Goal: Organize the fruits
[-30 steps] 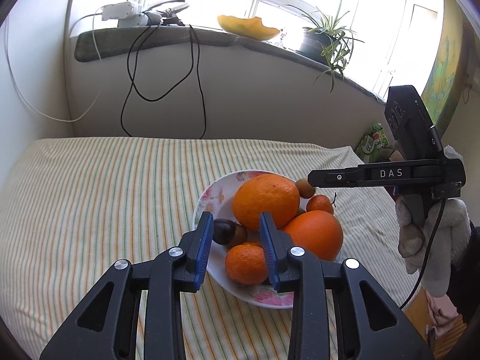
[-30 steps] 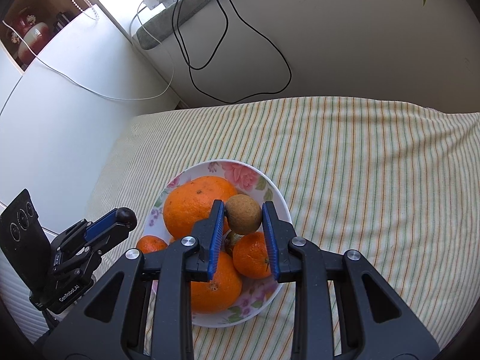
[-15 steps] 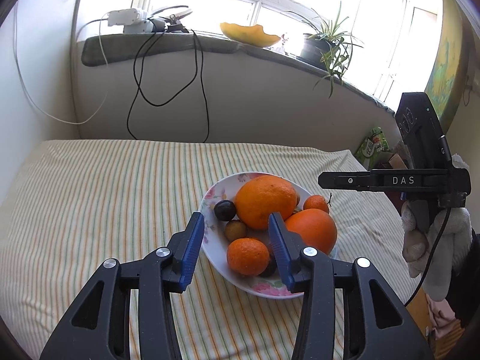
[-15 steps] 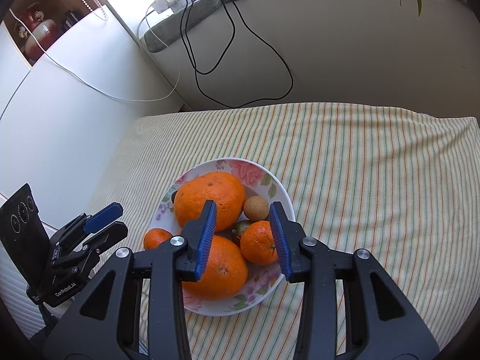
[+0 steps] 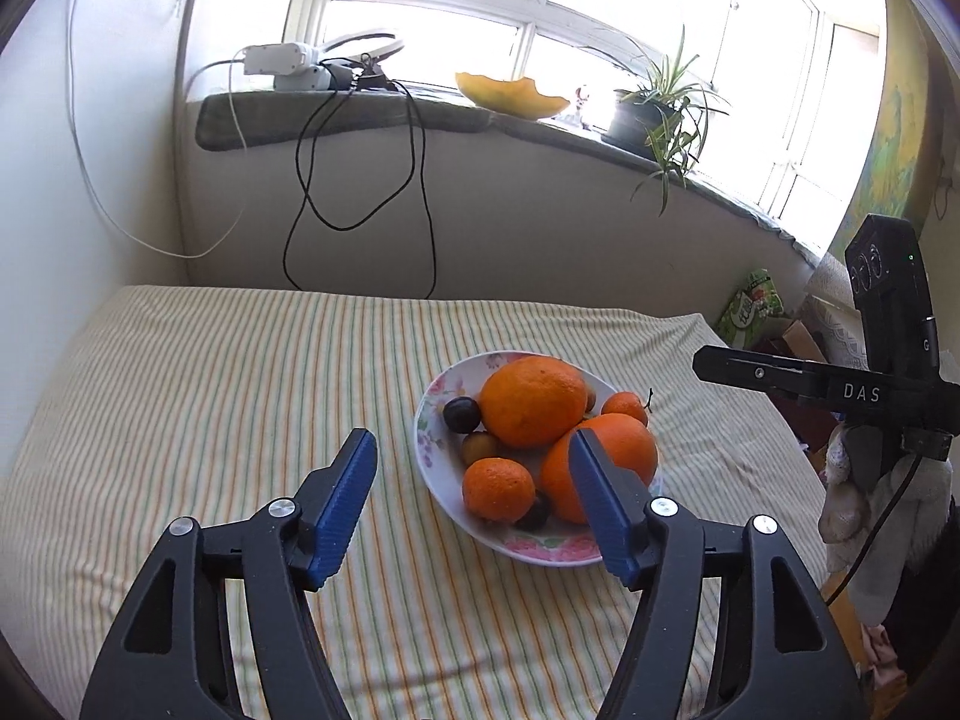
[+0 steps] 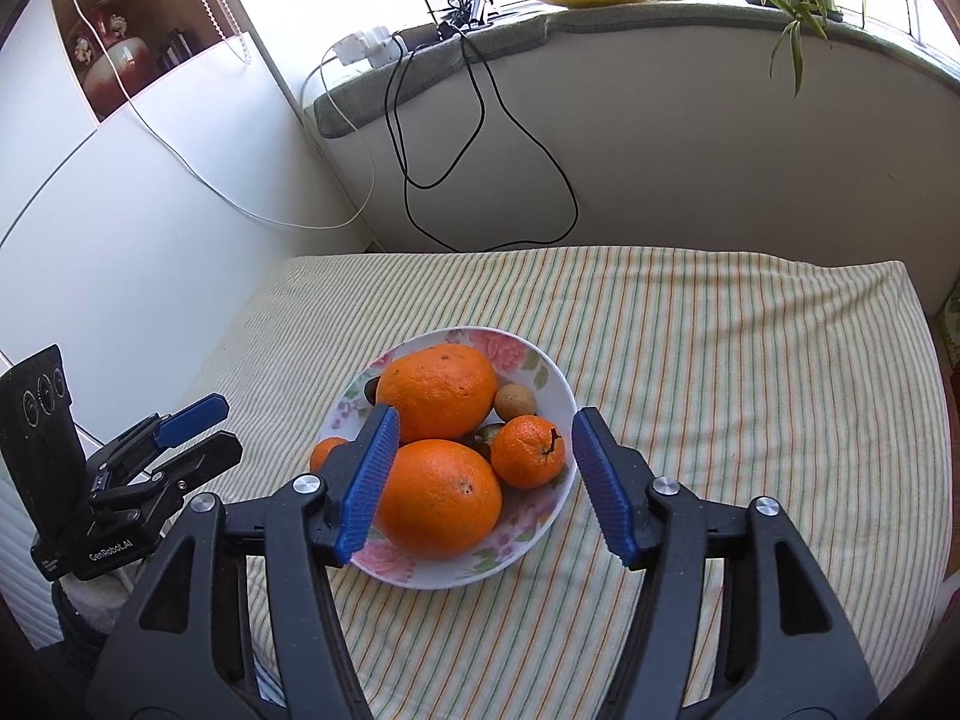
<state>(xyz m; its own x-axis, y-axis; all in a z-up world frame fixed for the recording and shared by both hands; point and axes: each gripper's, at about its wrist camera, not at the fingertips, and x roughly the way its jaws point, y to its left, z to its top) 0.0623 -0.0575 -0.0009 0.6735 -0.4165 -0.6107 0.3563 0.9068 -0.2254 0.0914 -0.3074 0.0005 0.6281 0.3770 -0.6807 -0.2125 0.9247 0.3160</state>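
My left hand-held gripper (image 5: 473,498) and right hand-held gripper (image 6: 485,474) have just been opening, both released and empty, since the fruits sit piled in the floral plate (image 6: 555,387) on the striped table

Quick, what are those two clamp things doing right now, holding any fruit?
Left tool: open, jaws just been widening, holding nothing.
Right tool: open, jaws just been widening, holding nothing; the fruit sits in the floral plate.

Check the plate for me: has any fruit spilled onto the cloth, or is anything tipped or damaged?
Nothing stands out. All the fruit sits on the flowered plate, which lies flat on the striped cloth. The two big oranges are piled high but rest steady. Both grippers, left and right, are open and empty.
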